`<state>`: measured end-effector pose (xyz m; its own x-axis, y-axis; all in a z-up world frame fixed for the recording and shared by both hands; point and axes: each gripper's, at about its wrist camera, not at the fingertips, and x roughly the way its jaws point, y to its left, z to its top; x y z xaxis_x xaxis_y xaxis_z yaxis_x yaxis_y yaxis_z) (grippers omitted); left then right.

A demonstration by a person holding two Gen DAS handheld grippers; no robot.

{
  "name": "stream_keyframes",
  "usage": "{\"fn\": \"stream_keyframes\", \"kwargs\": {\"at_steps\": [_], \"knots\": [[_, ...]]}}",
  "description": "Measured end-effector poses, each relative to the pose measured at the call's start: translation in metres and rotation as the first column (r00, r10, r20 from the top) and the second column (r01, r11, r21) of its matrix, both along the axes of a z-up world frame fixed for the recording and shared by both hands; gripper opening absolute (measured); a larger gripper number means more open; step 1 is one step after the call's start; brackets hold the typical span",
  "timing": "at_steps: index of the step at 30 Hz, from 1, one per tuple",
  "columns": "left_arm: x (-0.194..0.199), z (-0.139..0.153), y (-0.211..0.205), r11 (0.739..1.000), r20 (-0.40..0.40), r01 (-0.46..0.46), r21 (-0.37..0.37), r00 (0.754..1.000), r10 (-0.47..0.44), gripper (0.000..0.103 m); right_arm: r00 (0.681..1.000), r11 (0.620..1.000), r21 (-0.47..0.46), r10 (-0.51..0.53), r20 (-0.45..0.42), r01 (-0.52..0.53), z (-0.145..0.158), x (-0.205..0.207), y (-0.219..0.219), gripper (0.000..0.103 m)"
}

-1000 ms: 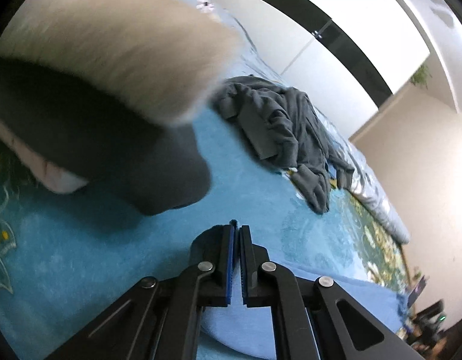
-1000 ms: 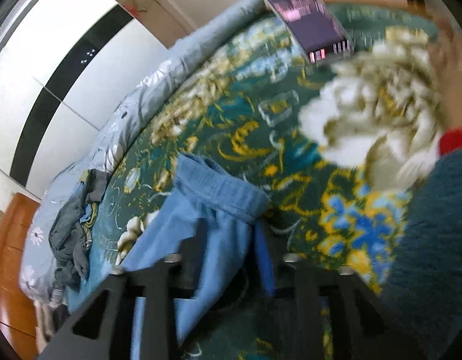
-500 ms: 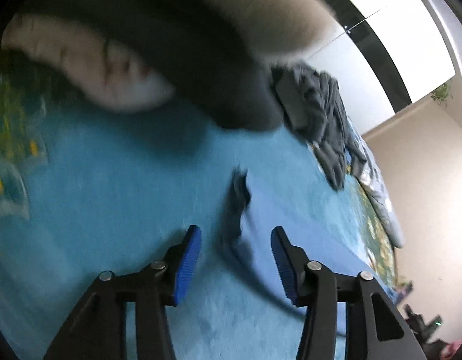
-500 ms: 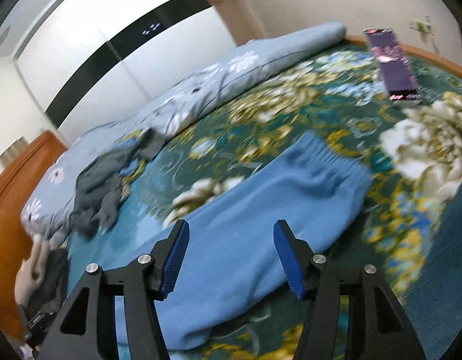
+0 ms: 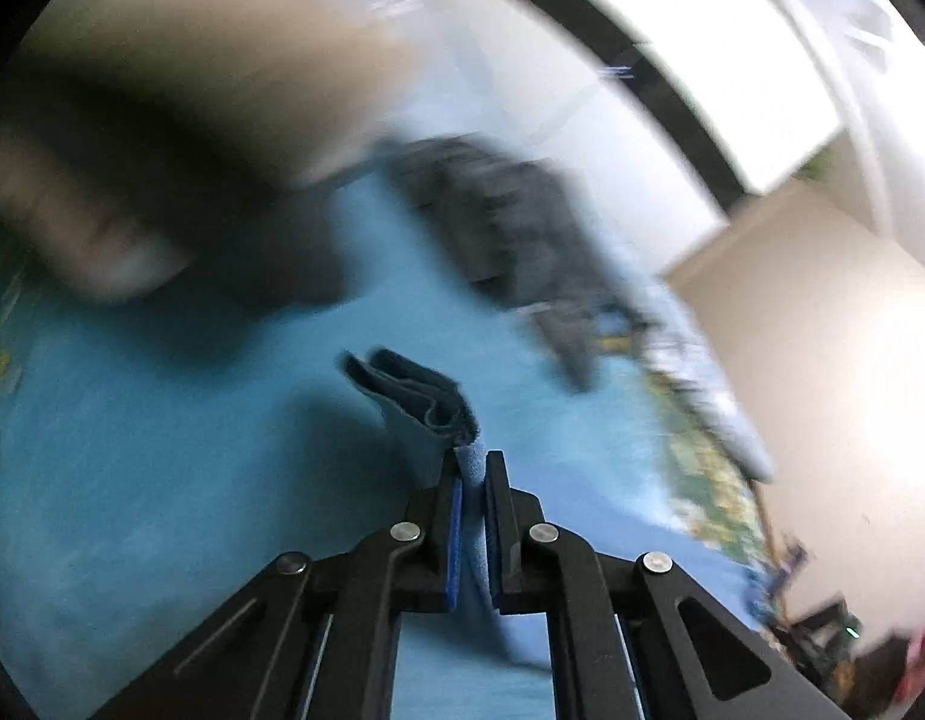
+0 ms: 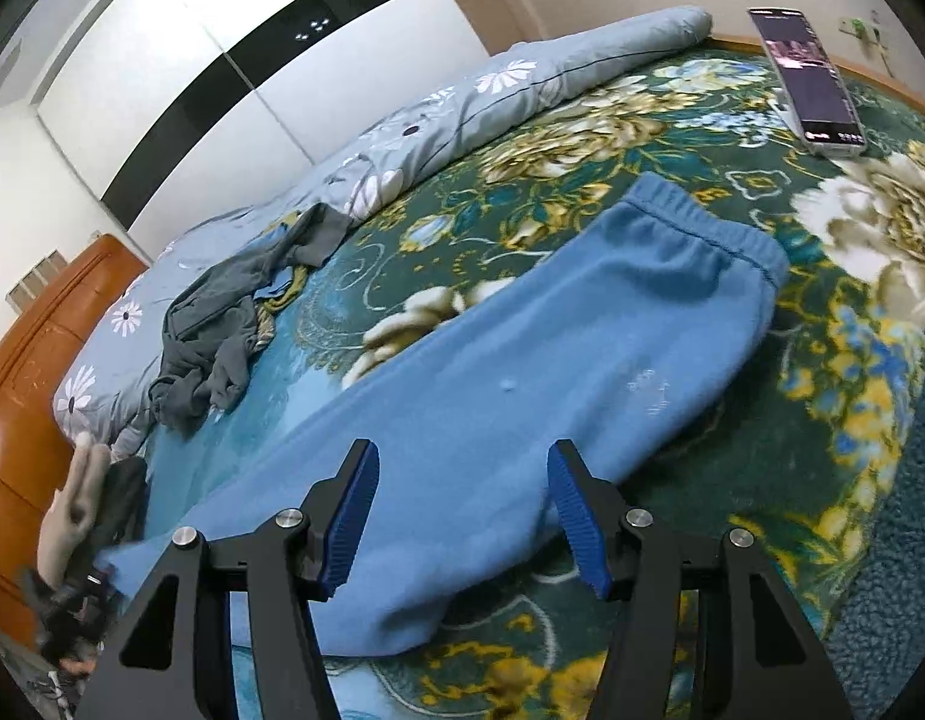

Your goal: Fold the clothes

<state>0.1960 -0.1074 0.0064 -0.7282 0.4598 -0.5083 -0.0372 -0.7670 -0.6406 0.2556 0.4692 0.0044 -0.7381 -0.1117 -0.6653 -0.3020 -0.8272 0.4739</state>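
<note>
Left hand-held gripper [image 5: 469, 483] clamped on the cuff of the soft, light blue fleece trousers [image 6: 522, 360]; right hand-held gripper [image 6: 462, 516] apart above them on the floral bedspread [image 6: 642, 138]; take the elastic waistband next; crumpled grey garment [image 6: 222, 324] beyond

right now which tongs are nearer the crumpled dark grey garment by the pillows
Left, as far as the pictures show. The left tongs, shut on the blue fleece trousers, face the crumpled dark grey garment at the same end of the bed. The right tongs hover open near the trousers' middle.
</note>
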Motion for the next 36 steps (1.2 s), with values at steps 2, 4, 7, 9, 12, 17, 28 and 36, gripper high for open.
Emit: {"fn": "stream_keyframes", "kwargs": {"at_steps": [2, 4, 7, 9, 12, 17, 28, 36], "knots": [[-0.007, 0.028, 0.039, 0.994, -0.095, 0.107, -0.017, 0.990, -0.108, 0.007, 1.000, 1.000, -0.018, -0.014, -0.002, 0.014, -0.002, 0.002, 0.003, 0.060], [-0.016, 0.039, 0.081, 0.976, -0.135, 0.216, -0.015, 0.967, -0.216, 0.007, 1.000, 0.999, -0.039, -0.019, -0.001, 0.019, -0.006, 0.004, 0.005, 0.060], [-0.029, 0.038, 0.142, 0.932, -0.137, 0.362, -0.004, 0.923, -0.359, 0.007, 1.000, 0.999, -0.045, -0.019, 0.010, 0.020, -0.012, 0.008, 0.004, 0.060], [-0.035, 0.033, 0.181, 0.899, -0.125, 0.438, 0.004, 0.892, -0.434, 0.007, 1.000, 0.999, -0.048, -0.020, 0.014, 0.021, -0.014, 0.011, 0.005, 0.060], [-0.038, 0.025, 0.239, 0.843, -0.109, 0.538, -0.003, 0.838, -0.535, 0.007, 1.000, 0.999, -0.048, -0.020, 0.011, 0.020, -0.015, 0.015, 0.006, 0.060], [-0.046, -0.004, 0.323, 0.764, -0.011, 0.640, -0.084, 0.766, -0.643, 0.007, 1.000, 0.998, -0.066, -0.020, 0.001, 0.020, -0.016, 0.017, 0.006, 0.060], [-0.036, -0.030, 0.285, 0.795, 0.146, 0.596, -0.109, 0.801, -0.581, 0.056, 0.996, 0.994, -0.072, 0.076, -0.044, -0.079, -0.010, 0.010, -0.013, 0.060], [-0.033, -0.033, 0.192, 0.890, 0.177, 0.438, -0.128, 0.893, -0.414, 0.064, 0.975, 0.957, -0.186, 0.218, -0.032, -0.220, -0.028, -0.026, -0.048, 0.060]]}}
